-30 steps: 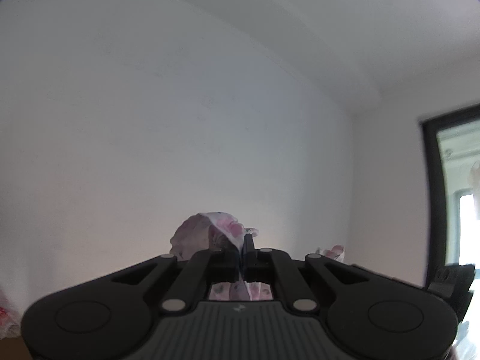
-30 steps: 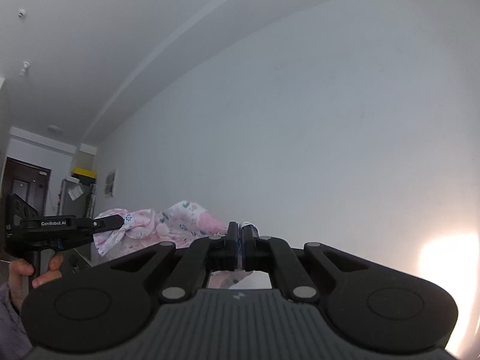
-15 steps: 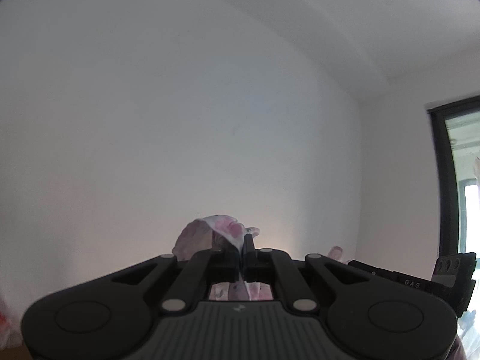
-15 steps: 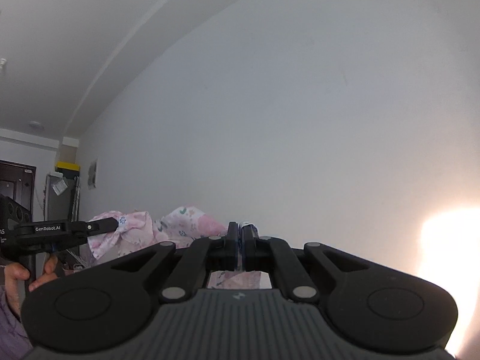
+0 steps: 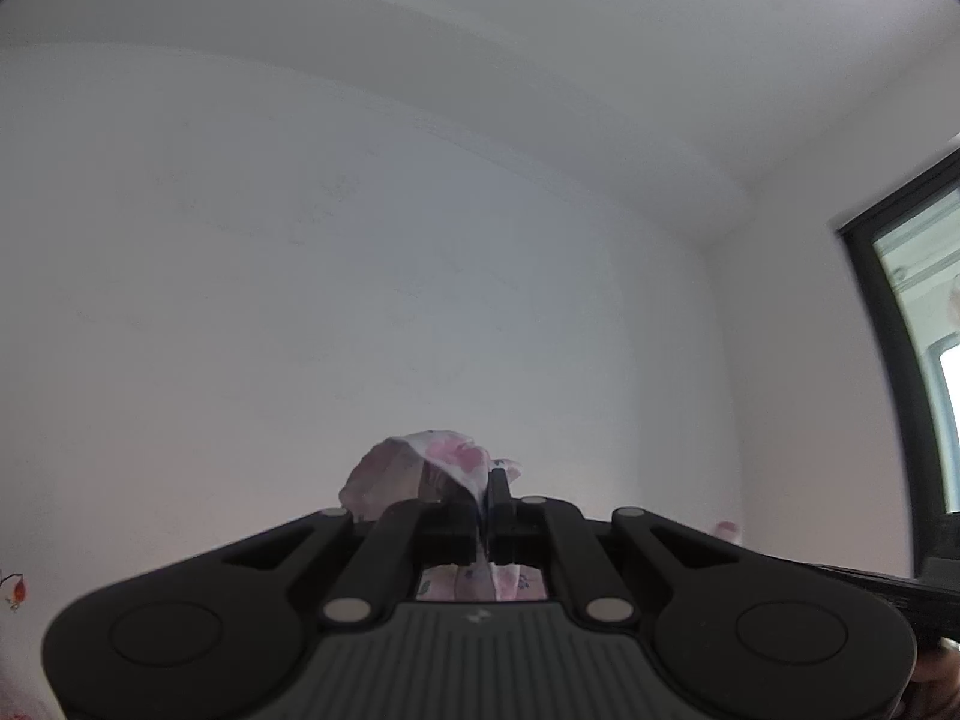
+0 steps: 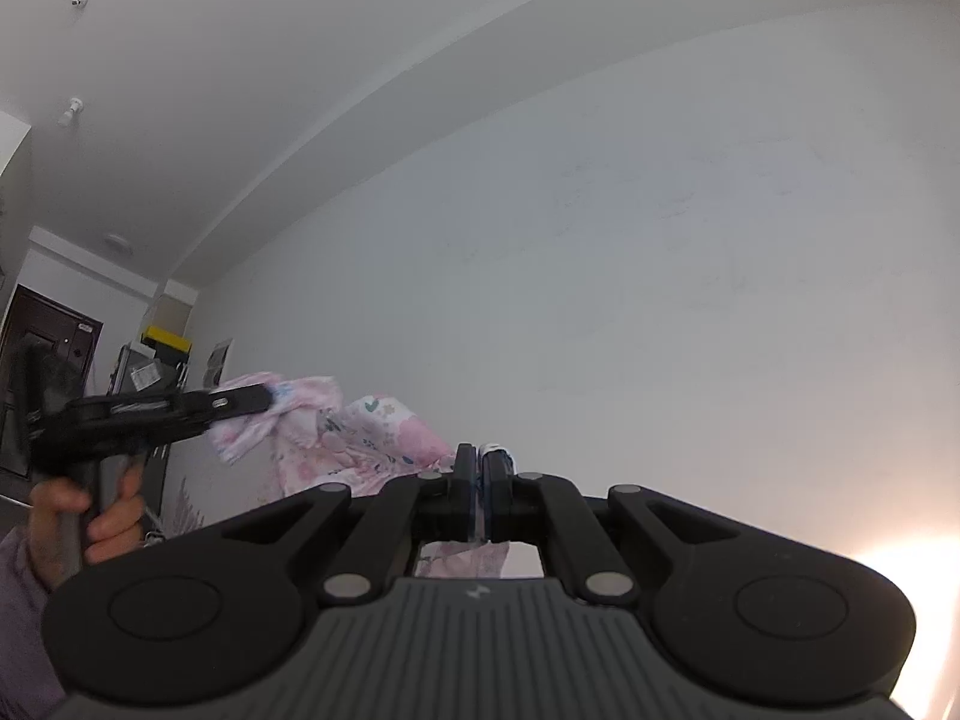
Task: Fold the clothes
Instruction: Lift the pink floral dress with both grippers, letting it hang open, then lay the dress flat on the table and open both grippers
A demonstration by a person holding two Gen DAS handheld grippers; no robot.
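Between the closed jaws of the left tongs (image 5: 485,501), in the left wrist view, a bunched edge of the pink floral garment (image 5: 420,468) is pinched tight. Cloth puffs up ahead of the tips and to their left, and more of it shows through the gap behind the jaws. The fabric appears thin, light and limp; in my judgement it will sag and swing freely and carry no shape of its own, so a hem or corner is the sound place to hold it, as is done here. Ahead of these tongs stands only a bare white wall (image 5: 360,300), with a dark window frame (image 5: 870,324) well off to the right. The tip of the other tool shows low at the right edge. No worktop is visible below.

Right wrist view: the right tongs (image 6: 480,480) are likewise fully closed, with a thin fold of the garment (image 6: 372,444) caught between the jaws and a strip showing behind them. The garment runs from these tips leftward to the left tongs (image 6: 264,399), held up by a hand (image 6: 90,516) with a sleeve below it; the span between the two holds hangs slack and rumpled, not taut. Room ahead and to the right of the tips is open. Far left are a dark door (image 6: 42,384) and clutter behind the left tool. Risk, as judged: thin cloth may creep out of a grip if tugged.
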